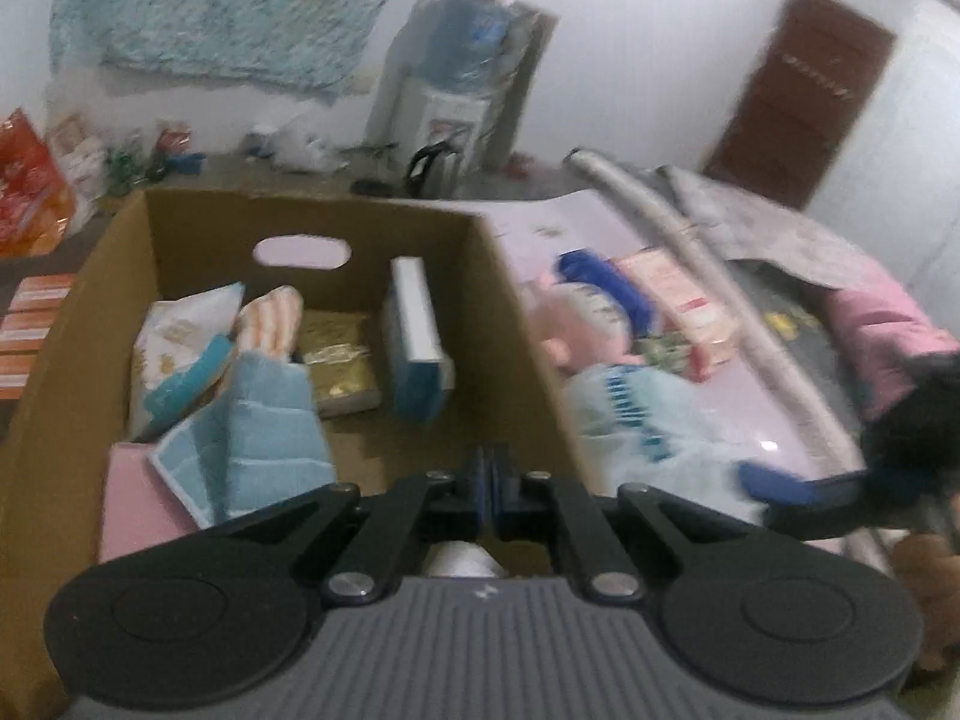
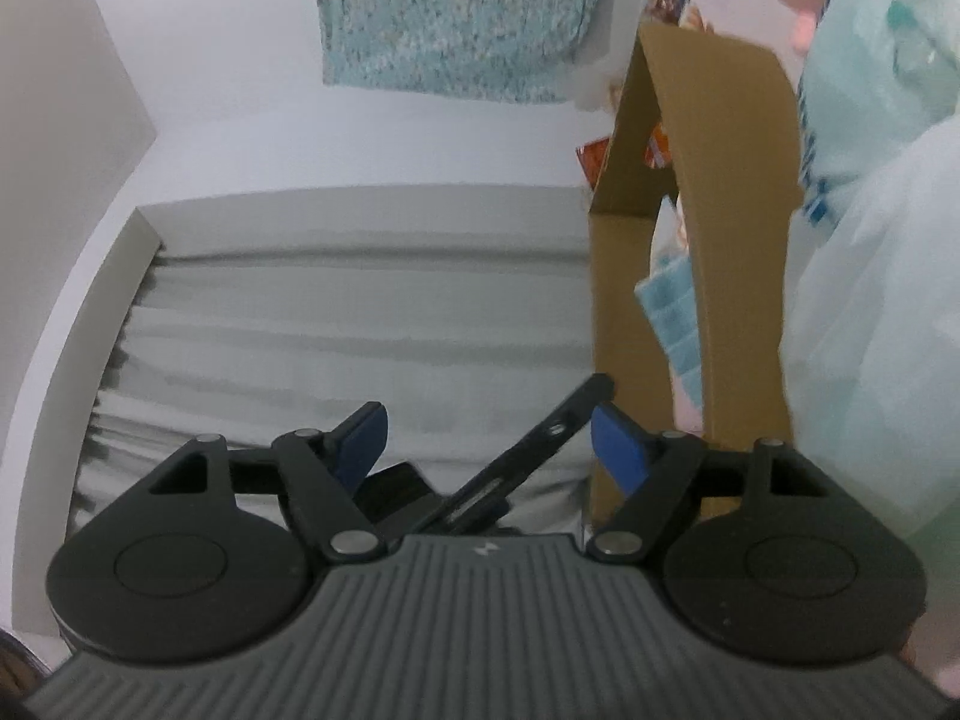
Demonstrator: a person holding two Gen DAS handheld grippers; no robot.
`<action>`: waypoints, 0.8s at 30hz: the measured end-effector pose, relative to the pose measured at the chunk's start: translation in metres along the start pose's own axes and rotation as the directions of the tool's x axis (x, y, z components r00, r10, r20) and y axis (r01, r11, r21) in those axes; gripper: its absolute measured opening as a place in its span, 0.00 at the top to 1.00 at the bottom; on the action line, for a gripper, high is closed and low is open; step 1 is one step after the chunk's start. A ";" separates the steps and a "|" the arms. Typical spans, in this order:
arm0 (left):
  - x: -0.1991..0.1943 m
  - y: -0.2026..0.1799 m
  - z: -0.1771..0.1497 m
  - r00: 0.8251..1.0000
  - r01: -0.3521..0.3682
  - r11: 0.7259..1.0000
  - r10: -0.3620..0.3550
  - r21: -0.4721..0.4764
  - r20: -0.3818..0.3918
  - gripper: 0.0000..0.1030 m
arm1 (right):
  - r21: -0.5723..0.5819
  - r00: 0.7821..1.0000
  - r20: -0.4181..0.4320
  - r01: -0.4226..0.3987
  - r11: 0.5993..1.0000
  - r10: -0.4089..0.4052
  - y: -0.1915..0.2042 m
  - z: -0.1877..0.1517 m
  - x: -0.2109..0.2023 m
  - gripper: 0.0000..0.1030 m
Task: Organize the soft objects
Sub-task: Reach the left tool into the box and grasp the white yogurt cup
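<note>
A brown cardboard box (image 1: 90, 312) stands on the table and holds a blue towel (image 1: 270, 438), a striped cloth (image 1: 273, 315), a white packet (image 1: 180, 348), a gold packet (image 1: 339, 360) and a blue-white box (image 1: 417, 336). My left gripper (image 1: 489, 480) is shut and empty above the box's near edge. A doll in a pale blue dress (image 1: 624, 402) lies to the right of the box. My right gripper (image 2: 486, 444) is open and empty; it shows in the left wrist view (image 1: 774, 486) beside the doll. The box (image 2: 744, 240) and the doll's dress (image 2: 870, 312) fill the right side of the right wrist view.
A pink package (image 1: 684, 300) and a grey tube (image 1: 690, 252) lie behind the doll. A pink and grey cloth (image 1: 870, 324) lies at the right. A water dispenser (image 1: 462, 72) stands at the back wall. Red snack bags (image 1: 24, 186) sit at the far left.
</note>
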State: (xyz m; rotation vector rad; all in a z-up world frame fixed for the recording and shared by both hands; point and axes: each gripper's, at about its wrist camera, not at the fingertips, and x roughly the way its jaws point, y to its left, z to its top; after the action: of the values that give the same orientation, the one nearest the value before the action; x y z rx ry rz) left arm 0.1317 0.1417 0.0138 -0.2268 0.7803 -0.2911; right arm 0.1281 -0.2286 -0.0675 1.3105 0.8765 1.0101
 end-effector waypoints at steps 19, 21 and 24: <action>0.046 0.030 -0.033 0.898 -0.112 0.954 -0.023 -0.278 -0.440 0.36 | -0.021 1.000 0.004 0.024 0.999 -0.024 -0.007 -0.003 -0.025 0.25; 0.054 0.041 -0.039 0.874 -0.154 0.924 -0.038 -0.350 -0.485 0.34 | -0.023 1.000 0.003 0.019 1.000 -0.019 -0.007 -0.005 -0.026 0.24; 0.064 0.054 -0.046 0.844 -0.199 0.881 -0.068 -0.429 -0.532 0.31 | -0.022 1.000 0.000 0.015 1.000 -0.015 -0.006 -0.007 -0.027 0.23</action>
State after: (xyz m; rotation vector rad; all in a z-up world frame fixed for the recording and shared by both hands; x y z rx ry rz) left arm 0.1513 0.1660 -0.0763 -0.5954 1.4185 -0.0845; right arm 0.1129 -0.2518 -0.0753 1.2836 0.8720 1.0059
